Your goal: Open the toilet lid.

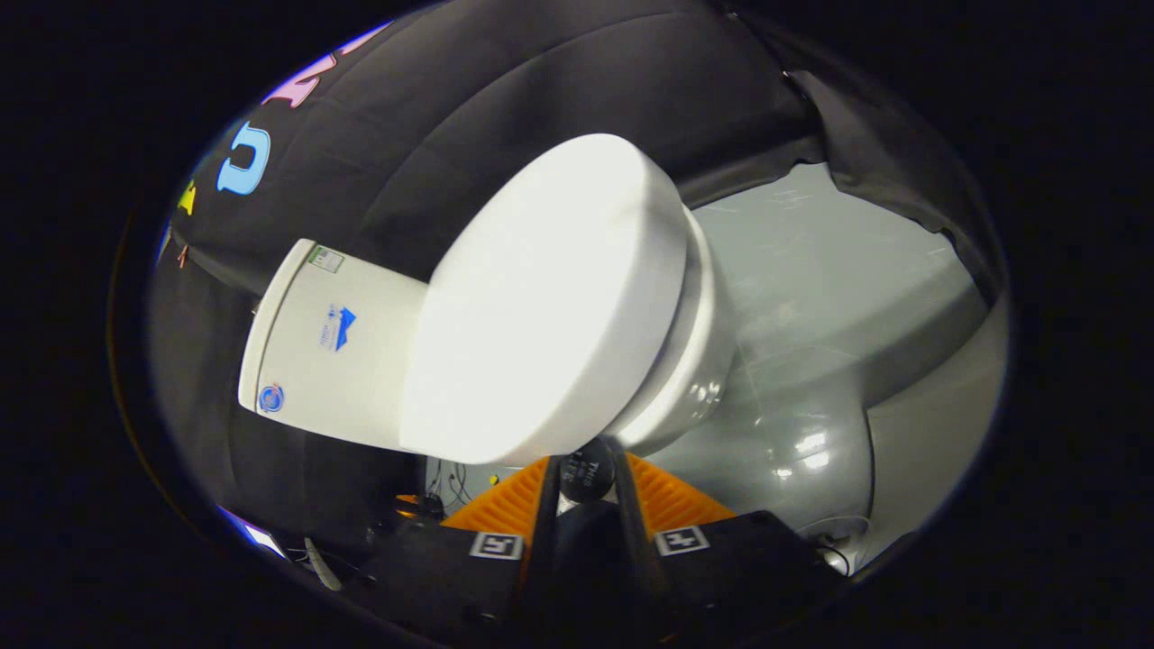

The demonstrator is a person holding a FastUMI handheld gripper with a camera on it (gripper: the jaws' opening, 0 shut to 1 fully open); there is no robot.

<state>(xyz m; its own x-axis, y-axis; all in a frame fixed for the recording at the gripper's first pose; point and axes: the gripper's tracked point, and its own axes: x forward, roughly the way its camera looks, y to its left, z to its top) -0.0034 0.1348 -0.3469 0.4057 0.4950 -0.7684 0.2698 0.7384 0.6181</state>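
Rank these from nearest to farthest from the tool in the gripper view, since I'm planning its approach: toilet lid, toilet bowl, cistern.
Tool, fingers nearly together:
1. Toilet lid: its closed front edge lies just ahead of the fingertips.
2. Toilet bowl: beneath the lid, slightly beyond.
3. Cistern: behind the lid's hinge end, farthest.

From my seat I see the gripper as two long fingers whose outer faces are ribbed with fine parallel ridges, fanning out like wedges toward their bases. Each finger runs back into a dark, boxy block with a matte finish. Each block carries a square white tag printed with a blocky black marker pattern, its twin sitting on the other block. The inner edges of the fingers are thin dark strips that close toward each other at the tips, around a small dark round knob. I cannot tell whether they press on it.
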